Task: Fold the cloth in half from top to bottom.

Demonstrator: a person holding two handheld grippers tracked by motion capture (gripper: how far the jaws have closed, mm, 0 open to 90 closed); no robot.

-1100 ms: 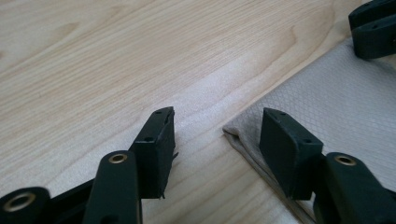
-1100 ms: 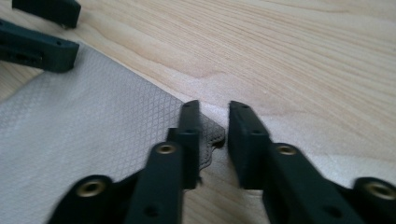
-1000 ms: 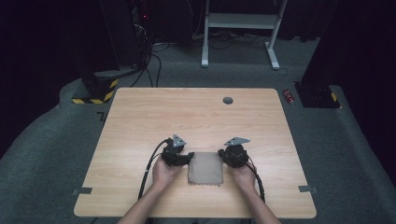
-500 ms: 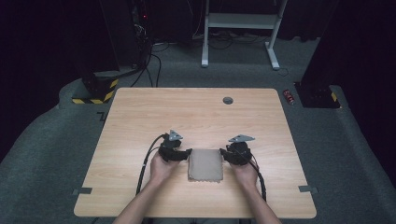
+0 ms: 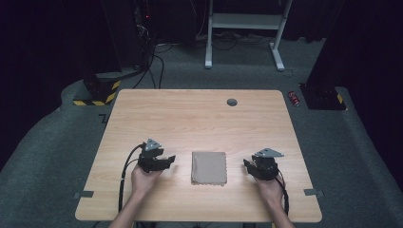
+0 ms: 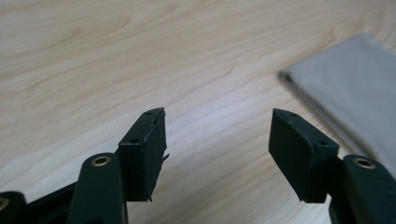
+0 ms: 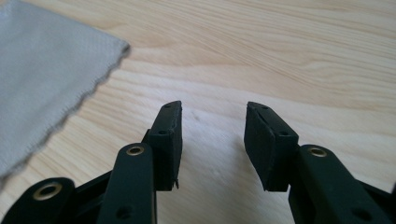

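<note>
A folded grey-brown cloth (image 5: pixel 209 167) lies flat on the wooden table (image 5: pixel 199 118) near its front edge. My left gripper (image 5: pixel 167 160) sits a short way to the cloth's left, jaws open with bare wood between them (image 6: pixel 217 140); the cloth (image 6: pixel 345 93) shows at the right of its view. My right gripper (image 5: pixel 248 165) rests to the cloth's right, apart from it. Its jaws have just been opening and stand open over bare wood (image 7: pixel 212 135), nothing between them. The cloth's zigzag-cut edge (image 7: pixel 42 79) lies at the left of the right gripper view.
A small dark round grommet (image 5: pixel 232 102) sits near the table's far edge. Grey carpet surrounds the table, with a white desk frame (image 5: pixel 247 23) and cables behind, and a yellow-black striped base (image 5: pixel 97 97) at the back left.
Both grippers were at the cloth's sides one second ago; they have drawn outward, left one leftward, right one rightward. The cloth lies flat and folded, free of both.
</note>
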